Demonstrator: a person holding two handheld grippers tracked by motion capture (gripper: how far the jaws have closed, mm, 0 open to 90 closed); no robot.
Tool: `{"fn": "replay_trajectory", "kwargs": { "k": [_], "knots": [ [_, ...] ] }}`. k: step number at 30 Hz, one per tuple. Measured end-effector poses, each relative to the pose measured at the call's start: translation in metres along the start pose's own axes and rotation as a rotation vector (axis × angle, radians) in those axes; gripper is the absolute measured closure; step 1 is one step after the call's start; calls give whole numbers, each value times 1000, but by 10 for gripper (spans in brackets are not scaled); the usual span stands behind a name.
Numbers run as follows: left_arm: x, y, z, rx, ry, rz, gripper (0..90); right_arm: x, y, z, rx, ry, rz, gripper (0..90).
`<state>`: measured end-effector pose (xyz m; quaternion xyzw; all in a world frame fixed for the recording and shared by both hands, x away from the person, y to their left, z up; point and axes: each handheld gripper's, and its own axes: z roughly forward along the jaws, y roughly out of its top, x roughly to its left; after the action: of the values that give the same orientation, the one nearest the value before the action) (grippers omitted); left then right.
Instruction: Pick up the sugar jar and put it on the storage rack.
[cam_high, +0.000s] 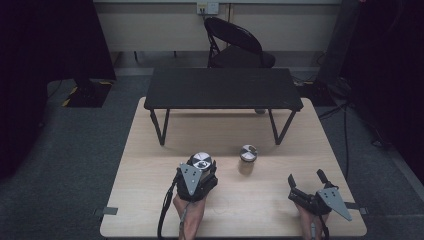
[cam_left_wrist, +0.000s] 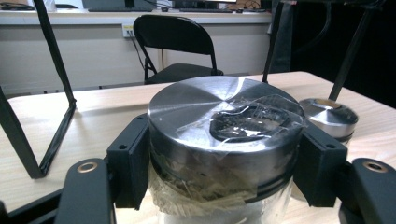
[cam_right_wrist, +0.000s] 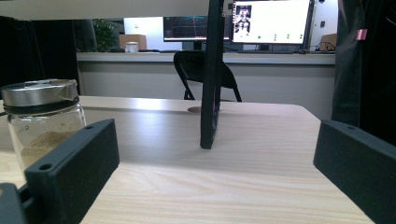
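1. Near the front left of the table (cam_high: 150, 150), the left gripper (cam_high: 198, 172) is clamped on a glass jar (cam_left_wrist: 224, 140), its pads pressing just under the taped steel lid.
2. Risk one: glass is slick, the jaws bite high, so a tilt could let the jar slide out and drop.
3. Risk two: a second jar (cam_high: 248, 153) stands close beside it; a careless swing could knock it over.
4. Risk three: the black rack (cam_high: 222, 88) sits low ahead, and a lift could clip its edge.
5. Over at the front right, the right gripper (cam_high: 306, 183) hangs open, holding nothing.
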<state>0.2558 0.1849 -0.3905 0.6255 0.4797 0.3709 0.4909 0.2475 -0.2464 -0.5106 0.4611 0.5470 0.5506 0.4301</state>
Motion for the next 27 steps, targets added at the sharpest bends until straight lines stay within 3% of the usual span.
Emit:
{"fn": "replay_trajectory", "kwargs": {
  "k": [13, 27],
  "knots": [
    [-2, 23, -7, -42, -18, 9, 317, 2, 0, 0, 0, -10, 0, 0],
    [3, 51, -4, -82, -5, 29, 317, 3, 0, 0, 0, -16, 0, 0]
  ]
}}
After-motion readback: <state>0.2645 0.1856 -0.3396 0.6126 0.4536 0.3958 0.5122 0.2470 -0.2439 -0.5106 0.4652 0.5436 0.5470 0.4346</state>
